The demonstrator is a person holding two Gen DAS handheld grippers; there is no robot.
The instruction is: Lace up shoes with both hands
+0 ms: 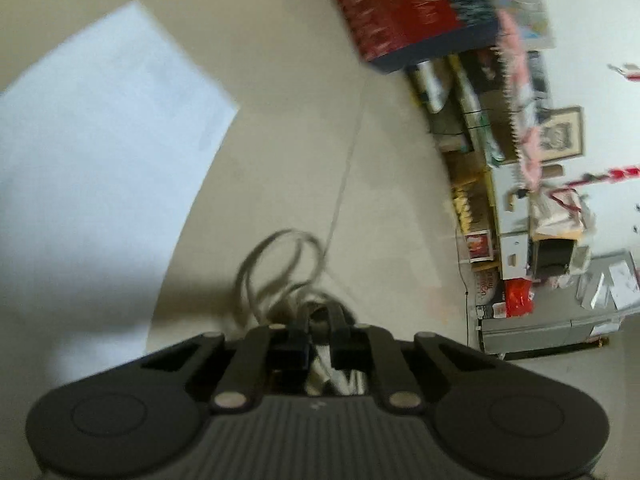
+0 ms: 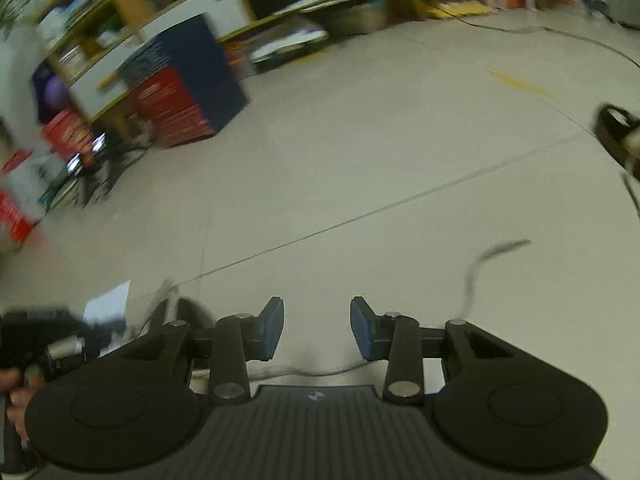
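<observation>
- Grey lace (image 1: 280,272), blurred, lies in loose loops on the pale floor (image 1: 300,120) just ahead of the left claw (image 1: 320,320); the loops spread forward and to the left of the fingertips.
- Left claw: fingers drawn close together, dark tips converging over a dark shape that may be the shoe's collar. Lace strands pass at the tips, but blur hides whether one is pinched. Cannot tell.
- Pale bands show between the left claw's arms, below the tips; probably more lace or the shoe's tongue, too soft to name.
- Right claw (image 2: 317,330): spread wide, blue pads facing each other, only bare floor between them. It holds nothing.
- A lace end (image 2: 486,262) rises in a curve just right of the right claw, its tip pointing up and to the right; a strand also trails across beneath the claw body.
- Key relation, as a judgement: the free end is nearest the right claw, off its right finger, long axis running roughly forward and away. The claw likely has to shift right and turn to close across it.
- A white sheet (image 1: 92,128) lies on the floor at left; cluttered shelves (image 2: 280,12) stand well apart.
- Both views are motion-smeared; fine lace positions are uncertain.
</observation>
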